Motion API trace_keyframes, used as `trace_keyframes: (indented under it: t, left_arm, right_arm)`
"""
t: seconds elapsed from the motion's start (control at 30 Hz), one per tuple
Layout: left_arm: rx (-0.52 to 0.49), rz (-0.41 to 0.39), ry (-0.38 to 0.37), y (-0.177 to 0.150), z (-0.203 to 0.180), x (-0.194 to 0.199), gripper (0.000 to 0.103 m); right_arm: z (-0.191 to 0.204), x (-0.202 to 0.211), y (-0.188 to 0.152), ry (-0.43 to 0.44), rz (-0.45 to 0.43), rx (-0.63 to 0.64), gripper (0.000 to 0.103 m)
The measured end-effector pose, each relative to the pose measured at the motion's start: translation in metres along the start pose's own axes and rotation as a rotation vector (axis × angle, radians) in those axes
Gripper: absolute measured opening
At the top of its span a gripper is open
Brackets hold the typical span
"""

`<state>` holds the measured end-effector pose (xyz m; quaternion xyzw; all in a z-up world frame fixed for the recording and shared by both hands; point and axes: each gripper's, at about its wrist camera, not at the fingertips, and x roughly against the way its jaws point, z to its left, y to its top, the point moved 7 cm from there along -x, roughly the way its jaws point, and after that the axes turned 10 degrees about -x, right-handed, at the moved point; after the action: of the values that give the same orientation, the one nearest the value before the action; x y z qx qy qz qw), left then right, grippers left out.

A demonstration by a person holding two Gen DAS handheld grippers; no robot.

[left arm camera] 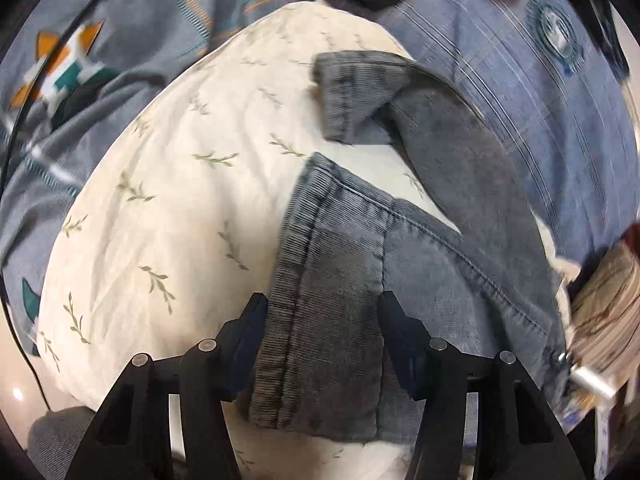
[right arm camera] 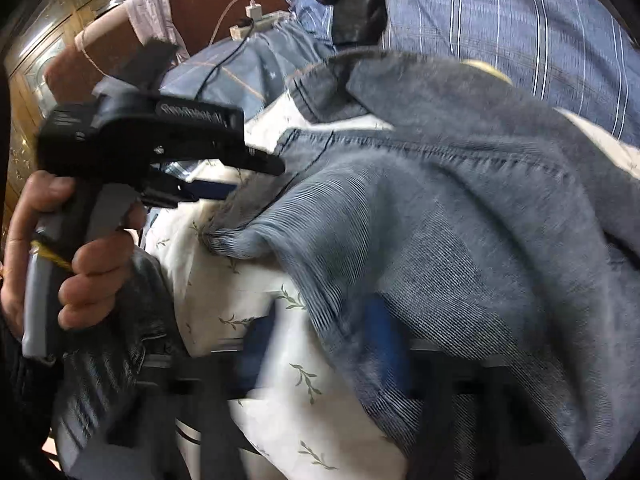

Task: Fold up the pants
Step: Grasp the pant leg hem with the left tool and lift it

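A: Start close. What is the left hand-held gripper [left arm camera: 320, 344] doing?

B: Its jaws stand apart over a hemmed edge of the pants [left arm camera: 332, 320]. The ribbed, stitched band runs up between the two fingers [left arm camera: 250, 332], but I see no pad pressing on the cloth, so I read it as open and straddling the edge, probably lined up for a pinch.

A: And the right one?

B: In its own view the right hand-held gripper [right arm camera: 320, 380] is mostly buried under blurred denim. A blue pad shows through a gap, yet I cannot tell whether it grips anything.

A: Where do the pants lie?

B: Draped over a white pillow [left arm camera: 168, 200] printed with small green sprigs, which sits on a blue patterned bedspread [left arm camera: 540, 100]. One leg end is flipped back on itself farther off, and the cloth humps up in loose folds. I judge the fold is barely begun; the fabric needs spreading flat first.

A: Anything beyond that?

B: In the right view a hand [right arm camera: 76, 260] grasps the left tool's handle, angled down toward the hem. Behind it a brown headboard [right arm camera: 208, 4] carries a power strip [right arm camera: 256, 26] with a plugged charger and cable.

A: Any risk?

B: The soft pillow gives little support, so a pinch may catch pillowcase along with denim.
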<state>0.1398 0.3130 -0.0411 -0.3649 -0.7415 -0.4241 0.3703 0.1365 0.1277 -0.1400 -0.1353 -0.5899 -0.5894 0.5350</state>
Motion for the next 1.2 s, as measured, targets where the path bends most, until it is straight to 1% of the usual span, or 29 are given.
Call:
trace_keyframes:
  t: [0.03,0.07,0.1,0.13,0.17,0.23,0.27,0.3,0.37,0.4,0.43,0.47,0.5,0.53,0.57,0.6,0.63,0.67,0.7,0.73,0.83,0.87,0.9,0.93,0.97,1.0,1.07,1.13,1.2]
  left_arm:
    - [-0.049,0.038,0.045,-0.003,-0.004,-0.006,0.035]
    - [-0.084,0.042,0.088,-0.006,-0.008,-0.01,0.022]
    - [-0.093,0.033,0.08,-0.005,-0.013,-0.009,0.009]
    - [-0.093,0.018,0.054,-0.004,-0.015,-0.003,0.008]
    - [-0.072,-0.055,0.03,0.001,-0.014,0.012,0.007]
    - [-0.032,-0.252,0.02,0.016,-0.006,0.056,0.007]
    - [-0.015,-0.31,0.004,0.022,-0.002,0.073,0.008]
    - [0.012,-0.345,0.011,0.025,0.006,0.088,0.008]
    - [0.026,-0.324,0.071,0.026,0.017,0.082,0.008]
    - [-0.002,-0.266,0.147,0.023,0.024,0.067,0.009]
    - [-0.009,-0.216,0.192,0.017,0.03,0.058,0.01]
    - [0.004,-0.134,0.225,0.011,0.038,0.042,0.01]
    - [0.014,-0.097,0.237,0.015,0.031,0.035,0.01]
    - [0.015,-0.112,0.215,0.018,0.03,0.039,0.012]
    - [0.016,-0.15,0.188,0.024,0.026,0.043,0.016]
    - [0.024,-0.203,0.159,0.028,0.023,0.053,0.023]
    - [0.04,-0.244,0.143,0.024,0.026,0.065,0.035]
    - [0.067,-0.302,0.116,0.028,0.027,0.081,0.043]
    - [0.087,-0.352,0.091,0.03,0.025,0.093,0.056]
    - [0.092,-0.381,0.077,0.037,0.022,0.1,0.061]
    - [0.07,-0.362,0.076,0.04,0.006,0.1,0.061]
    - [0.066,-0.362,0.066,0.049,-0.002,0.099,0.062]
    - [0.063,-0.352,0.07,0.056,-0.007,0.098,0.067]
    - [0.056,-0.321,0.067,0.071,-0.014,0.088,0.067]
    - [0.058,-0.314,0.039,0.083,-0.014,0.075,0.067]
    - [0.074,-0.304,0.004,0.097,-0.019,0.056,0.067]
    - [0.136,-0.236,-0.031,0.119,-0.017,0.025,0.067]
    - [0.17,-0.179,-0.023,0.138,-0.011,-0.013,0.066]
    - [0.174,-0.117,0.002,0.144,-0.003,-0.049,0.065]
  right_arm:
    - [-0.001,-0.004,-0.001,-0.005,0.009,-0.014,0.011]
    - [-0.003,-0.004,-0.003,-0.013,0.011,-0.024,0.009]
    - [-0.005,-0.002,-0.003,-0.015,0.01,-0.03,0.003]
    - [-0.006,0.003,-0.003,-0.012,0.005,-0.039,0.003]
    - [-0.004,0.011,0.0,0.011,-0.01,-0.051,0.003]
    - [0.0,0.029,0.005,0.055,-0.046,-0.06,0.002]
    - [0.004,0.034,0.008,0.085,-0.06,-0.063,0.002]
    - [0.011,0.041,0.01,0.131,-0.072,-0.068,0.002]
    - [0.021,0.038,0.012,0.169,-0.054,-0.074,0.005]
    - [0.024,0.026,0.011,0.149,-0.032,-0.07,0.008]
    - [0.026,0.014,0.007,0.131,-0.007,-0.063,0.01]
    - [0.025,0.0,0.002,0.124,0.029,-0.063,0.014]
    - [0.023,-0.015,-0.003,0.12,0.07,-0.082,0.026]
    - [0.018,-0.022,-0.009,0.122,0.096,-0.113,0.032]
    - [0.016,-0.021,-0.011,0.141,0.089,-0.133,0.032]
    - [0.014,-0.012,-0.01,0.168,0.07,-0.153,0.038]
    - [0.011,-0.003,-0.007,0.18,0.049,-0.167,0.05]
    - [0.009,0.006,-0.003,0.184,0.024,-0.172,0.056]
    - [0.007,0.021,0.004,0.191,-0.017,-0.175,0.063]
    - [0.005,0.033,0.01,0.199,-0.051,-0.178,0.066]
    - [-0.009,0.066,0.029,0.208,-0.135,-0.203,0.066]
    - [-0.017,0.074,0.038,0.207,-0.156,-0.212,0.067]
    - [-0.026,0.081,0.045,0.205,-0.173,-0.225,0.069]
    - [-0.036,0.086,0.05,0.197,-0.188,-0.241,0.07]
    - [-0.049,0.091,0.056,0.182,-0.203,-0.261,0.07]
    - [-0.065,0.096,0.061,0.166,-0.214,-0.28,0.07]
    - [-0.09,0.102,0.072,0.152,-0.232,-0.321,0.071]
    - [-0.116,0.107,0.082,0.14,-0.242,-0.381,0.073]
    - [-0.135,0.11,0.094,0.134,-0.235,-0.425,0.074]
